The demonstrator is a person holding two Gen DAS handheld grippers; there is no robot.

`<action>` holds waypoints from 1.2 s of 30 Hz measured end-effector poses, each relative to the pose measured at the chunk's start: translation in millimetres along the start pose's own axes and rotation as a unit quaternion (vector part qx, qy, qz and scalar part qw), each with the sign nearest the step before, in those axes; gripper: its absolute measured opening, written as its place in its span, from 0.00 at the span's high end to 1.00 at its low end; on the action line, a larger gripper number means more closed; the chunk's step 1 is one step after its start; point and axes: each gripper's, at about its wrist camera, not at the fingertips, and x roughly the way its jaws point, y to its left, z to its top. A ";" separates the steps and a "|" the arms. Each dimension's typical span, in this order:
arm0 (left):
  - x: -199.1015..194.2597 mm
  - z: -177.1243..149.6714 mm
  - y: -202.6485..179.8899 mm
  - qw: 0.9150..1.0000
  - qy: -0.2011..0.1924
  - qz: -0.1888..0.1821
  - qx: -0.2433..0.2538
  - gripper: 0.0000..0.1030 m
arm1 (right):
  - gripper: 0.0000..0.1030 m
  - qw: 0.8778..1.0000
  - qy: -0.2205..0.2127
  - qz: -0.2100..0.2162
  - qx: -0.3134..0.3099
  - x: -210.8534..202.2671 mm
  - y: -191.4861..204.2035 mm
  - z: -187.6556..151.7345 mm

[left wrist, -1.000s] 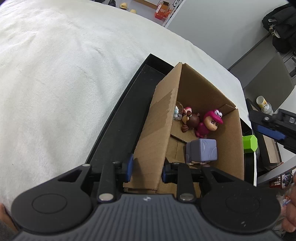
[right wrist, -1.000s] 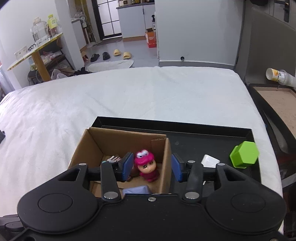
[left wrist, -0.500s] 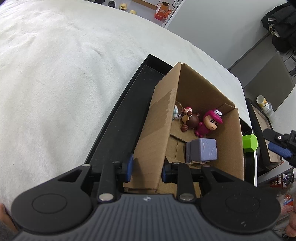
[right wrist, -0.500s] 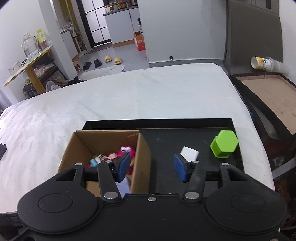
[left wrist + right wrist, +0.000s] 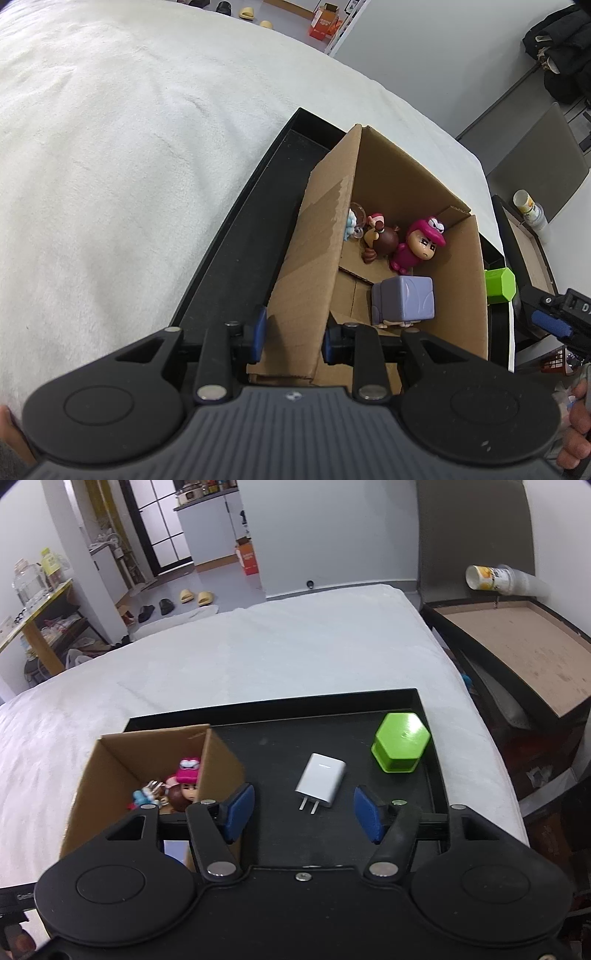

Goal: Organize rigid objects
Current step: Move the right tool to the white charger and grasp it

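A cardboard box (image 5: pixel 317 258) stands on a black tray (image 5: pixel 240 266) on the bed. Inside lie a pink figure (image 5: pixel 417 245), a brown figure (image 5: pixel 384 242) and a purple cube (image 5: pixel 404 301). My left gripper (image 5: pixel 293 336) is shut on the box's near wall. In the right wrist view the box (image 5: pixel 147 749) sits at the left of the tray (image 5: pixel 280 738). A white charger (image 5: pixel 320 781) lies flat on the tray, just ahead of my right gripper (image 5: pixel 303 814). Its jaws are opening and touch nothing. A green hexagonal block (image 5: pixel 400 742) rests in the tray's far right corner.
The white bed cover (image 5: pixel 258 657) spreads around the tray. To the right stands an open dark case with a brown floor (image 5: pixel 517 646), and a paper cup (image 5: pixel 491 578) lies on its side behind it. Shoes and shelves are on the floor beyond the bed.
My right gripper has moved to the right, from above the box to above the white charger, and its jaws have spread wider. The left gripper keeps its hold on the box.
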 end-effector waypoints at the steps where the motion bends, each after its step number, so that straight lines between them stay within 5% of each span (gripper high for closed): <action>1: 0.0 0.0 0.0 1.000 0.000 0.000 0.000 0.73 | 0.41 1.000 0.002 0.000 0.001 2.5 -1.6 -0.3; 29: 1.1 1.0 3.3 1.000 0.001 -0.005 -0.009 0.73 | 0.41 0.997 0.049 -0.034 0.040 101.6 -0.4 4.3; 36: 1.2 1.7 3.4 1.000 0.001 -0.004 -0.009 0.73 | 0.42 0.996 0.062 -0.059 0.004 114.9 11.6 -1.1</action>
